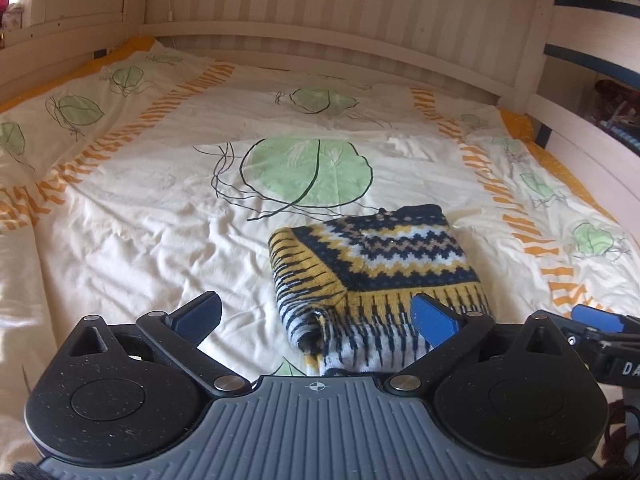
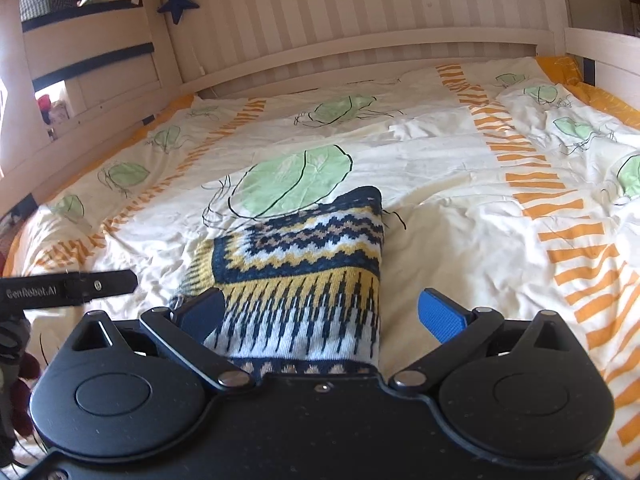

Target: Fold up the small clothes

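Note:
A small knitted sweater with navy, yellow and white zigzag patterns lies folded into a compact rectangle on the bed; it also shows in the right wrist view. My left gripper is open and empty, with its fingers spread just above the sweater's near left corner. My right gripper is open and empty, with its fingers either side of the sweater's near right edge. The right gripper's tip shows at the right edge of the left wrist view. The left gripper's side shows at the left of the right wrist view.
The bed is covered by a cream duvet with green leaf prints and orange stripes. A white slatted headboard stands at the far side. Bed rails run along the left and right.

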`<state>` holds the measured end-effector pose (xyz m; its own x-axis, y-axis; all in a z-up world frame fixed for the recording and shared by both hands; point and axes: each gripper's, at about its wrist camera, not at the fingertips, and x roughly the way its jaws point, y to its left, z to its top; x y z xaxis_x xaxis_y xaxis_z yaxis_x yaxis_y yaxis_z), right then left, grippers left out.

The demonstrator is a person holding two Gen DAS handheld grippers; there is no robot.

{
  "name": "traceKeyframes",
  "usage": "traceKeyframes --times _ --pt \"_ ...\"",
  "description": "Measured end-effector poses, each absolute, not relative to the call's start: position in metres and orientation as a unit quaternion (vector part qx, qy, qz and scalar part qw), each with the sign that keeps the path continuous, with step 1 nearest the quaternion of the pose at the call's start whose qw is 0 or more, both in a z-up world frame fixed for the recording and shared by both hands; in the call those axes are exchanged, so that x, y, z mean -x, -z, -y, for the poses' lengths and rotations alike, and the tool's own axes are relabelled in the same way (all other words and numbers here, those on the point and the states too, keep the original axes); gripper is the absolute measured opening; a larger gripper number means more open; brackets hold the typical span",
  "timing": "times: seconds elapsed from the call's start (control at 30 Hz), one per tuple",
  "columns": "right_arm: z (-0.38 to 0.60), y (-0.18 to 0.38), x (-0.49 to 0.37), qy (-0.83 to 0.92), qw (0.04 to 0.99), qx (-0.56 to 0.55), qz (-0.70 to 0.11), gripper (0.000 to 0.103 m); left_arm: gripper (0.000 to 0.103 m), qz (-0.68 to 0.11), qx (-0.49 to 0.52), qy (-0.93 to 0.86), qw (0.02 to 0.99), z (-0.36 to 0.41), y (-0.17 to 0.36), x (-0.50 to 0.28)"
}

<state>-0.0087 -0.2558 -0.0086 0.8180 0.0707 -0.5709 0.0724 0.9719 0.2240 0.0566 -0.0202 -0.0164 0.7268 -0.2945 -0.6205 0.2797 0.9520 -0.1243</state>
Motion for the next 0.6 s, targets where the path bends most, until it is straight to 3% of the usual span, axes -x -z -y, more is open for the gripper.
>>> traceKeyframes --times 0.6 --pt "0.247 0.002 0.037 0.053 0.942 -0.111 -0.314 0.102 0.102 -0.349 -0.051 0.083 0.932 0.039 0.016 -0.017"
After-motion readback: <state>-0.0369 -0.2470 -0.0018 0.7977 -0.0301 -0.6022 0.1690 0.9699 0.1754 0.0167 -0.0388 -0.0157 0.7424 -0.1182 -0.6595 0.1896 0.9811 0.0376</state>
